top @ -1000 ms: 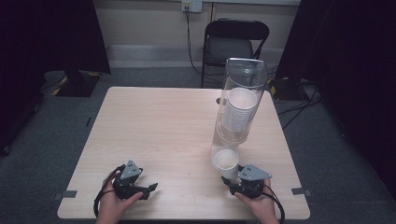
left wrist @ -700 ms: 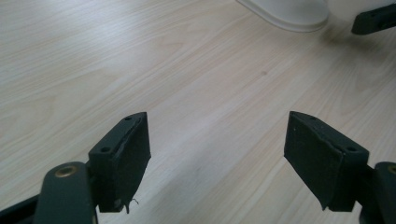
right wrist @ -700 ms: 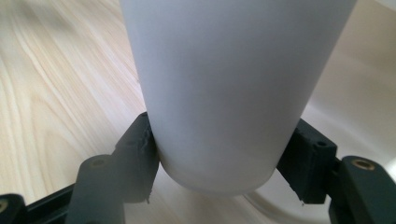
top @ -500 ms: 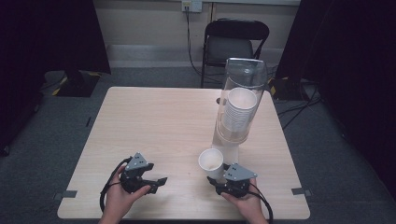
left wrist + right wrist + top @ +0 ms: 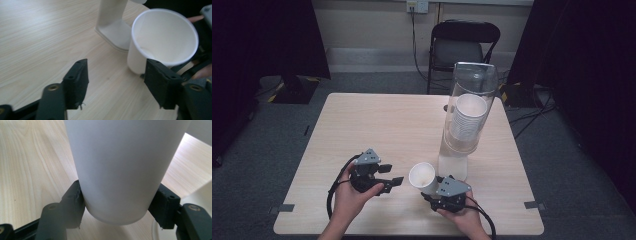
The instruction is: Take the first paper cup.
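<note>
A white paper cup [image 5: 422, 176] is tilted with its mouth toward the left, held near its base by my right gripper [image 5: 432, 188], which is shut on it. In the right gripper view both jaws press the cup's wall [image 5: 120, 165] near its bottom. My left gripper [image 5: 392, 175] stands open just left of the cup, pointing at it. Seen from the left gripper, the cup [image 5: 162, 40] sits ahead on the right, its rim above the right jaw. A tall clear dispenser [image 5: 467, 120] with a stack of cups stands behind on its white base [image 5: 115, 32].
The light wooden table [image 5: 377, 125] has free room across its left and far parts. A black folding chair [image 5: 464, 47] stands beyond the far edge. Black cables trail from both grippers over the near edge.
My right gripper has carried the cup away from under the dispenser and leftward, tipping its mouth left. My left gripper has moved right toward the cup.
</note>
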`<act>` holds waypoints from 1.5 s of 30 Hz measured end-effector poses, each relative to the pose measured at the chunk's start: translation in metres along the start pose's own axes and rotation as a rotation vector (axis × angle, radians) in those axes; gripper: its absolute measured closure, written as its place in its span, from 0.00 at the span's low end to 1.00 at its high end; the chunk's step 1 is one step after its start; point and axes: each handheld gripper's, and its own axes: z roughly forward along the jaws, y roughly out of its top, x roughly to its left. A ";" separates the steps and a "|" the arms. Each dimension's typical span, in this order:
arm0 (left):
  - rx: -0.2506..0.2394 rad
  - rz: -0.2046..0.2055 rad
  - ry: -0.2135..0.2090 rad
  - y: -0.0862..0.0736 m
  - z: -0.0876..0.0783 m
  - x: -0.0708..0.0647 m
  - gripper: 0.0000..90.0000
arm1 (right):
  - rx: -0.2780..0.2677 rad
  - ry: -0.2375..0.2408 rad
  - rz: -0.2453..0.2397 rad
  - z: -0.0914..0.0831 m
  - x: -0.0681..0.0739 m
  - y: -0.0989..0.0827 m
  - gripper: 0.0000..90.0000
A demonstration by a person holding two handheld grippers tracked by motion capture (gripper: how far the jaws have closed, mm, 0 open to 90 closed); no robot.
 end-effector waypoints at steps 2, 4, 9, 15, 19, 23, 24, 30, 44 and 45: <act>0.019 0.006 -0.019 0.006 0.003 -0.001 0.45 | 0.000 0.019 -0.013 0.005 0.004 0.003 0.40; 0.025 -0.017 -0.045 0.010 0.004 -0.001 0.45 | 0.008 0.018 -0.016 0.006 0.004 0.004 0.40; 0.015 -0.037 -0.073 0.013 0.006 -0.001 0.51 | 0.025 0.013 -0.031 0.011 0.004 0.002 0.40; 0.063 -0.056 -0.087 0.014 0.013 -0.002 0.62 | 0.009 0.035 -0.044 0.016 0.008 0.007 0.40; 0.098 -0.064 -0.055 0.015 0.016 -0.003 0.84 | 0.006 0.036 -0.051 0.021 0.013 0.011 0.39; 0.118 -0.096 -0.049 0.015 0.016 0.000 0.96 | 0.013 0.016 -0.053 0.021 0.013 0.012 0.37; 0.125 -0.108 -0.049 0.015 0.015 0.001 0.97 | 0.016 0.016 -0.047 0.021 0.013 0.011 0.36; 0.176 -0.198 0.027 0.017 0.007 0.022 0.98 | 0.041 -0.024 0.008 0.015 0.005 0.003 0.28; 0.204 -0.309 0.248 0.015 -0.003 0.073 0.93 | -0.010 -0.146 0.180 -0.015 -0.031 -0.013 0.28; 0.206 -0.299 0.251 0.014 -0.002 0.075 0.92 | -0.018 -0.149 0.192 -0.017 -0.033 -0.013 0.28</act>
